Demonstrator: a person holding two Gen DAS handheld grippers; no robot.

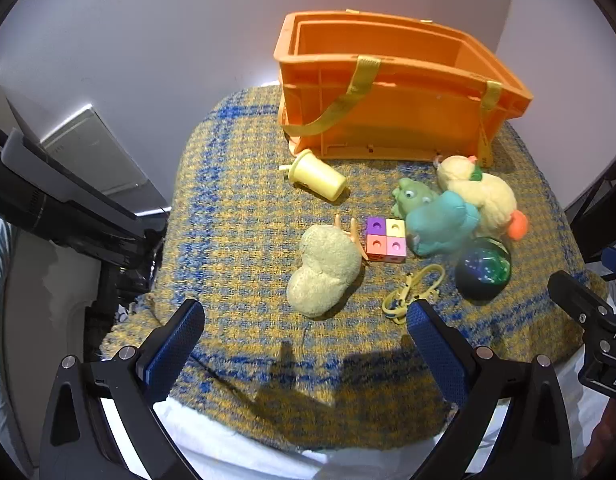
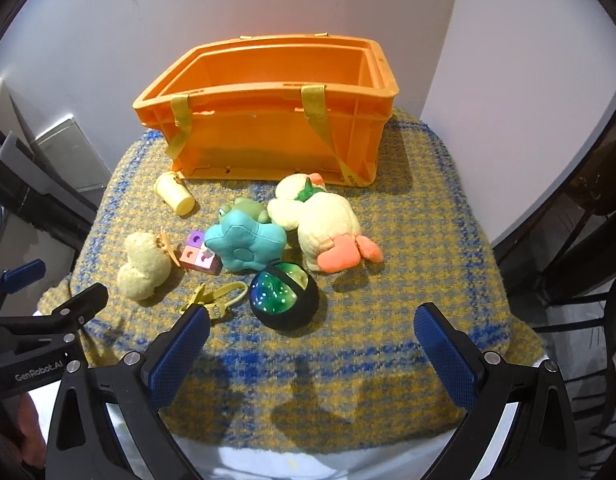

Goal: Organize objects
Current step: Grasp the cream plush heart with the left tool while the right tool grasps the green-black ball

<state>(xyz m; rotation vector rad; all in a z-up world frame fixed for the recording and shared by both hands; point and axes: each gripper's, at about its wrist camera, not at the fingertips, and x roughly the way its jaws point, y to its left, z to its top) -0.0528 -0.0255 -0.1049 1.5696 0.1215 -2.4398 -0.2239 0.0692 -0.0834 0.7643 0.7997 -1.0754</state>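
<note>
An orange crate (image 1: 392, 128) (image 2: 268, 136) with yellow straps stands at the back of a yellow-and-blue woven cloth (image 1: 248, 208) (image 2: 408, 240). In front of it lie a yellow cup (image 1: 318, 174) (image 2: 174, 194) on its side, a beige plush chick (image 1: 324, 270) (image 2: 144, 264), a block of coloured cubes (image 1: 386, 238) (image 2: 198, 256), a teal plush (image 1: 440, 224) (image 2: 246, 244), a green frog (image 1: 408, 196) (image 2: 248, 210), a cream plush duck (image 1: 480, 196) (image 2: 320, 220), a dark glittery ball (image 1: 482, 266) (image 2: 284, 294) and a yellow clip (image 1: 410, 292) (image 2: 216, 300). My left gripper (image 1: 304, 316) and right gripper (image 2: 310, 322) both hang open and empty, short of the toys.
A white wall rises behind the crate. Dark furniture and a grey panel (image 1: 96, 152) sit off the left edge of the cloth. White bedding (image 2: 308, 460) shows below the near edge. The right gripper's body (image 1: 588, 320) shows at the right of the left wrist view.
</note>
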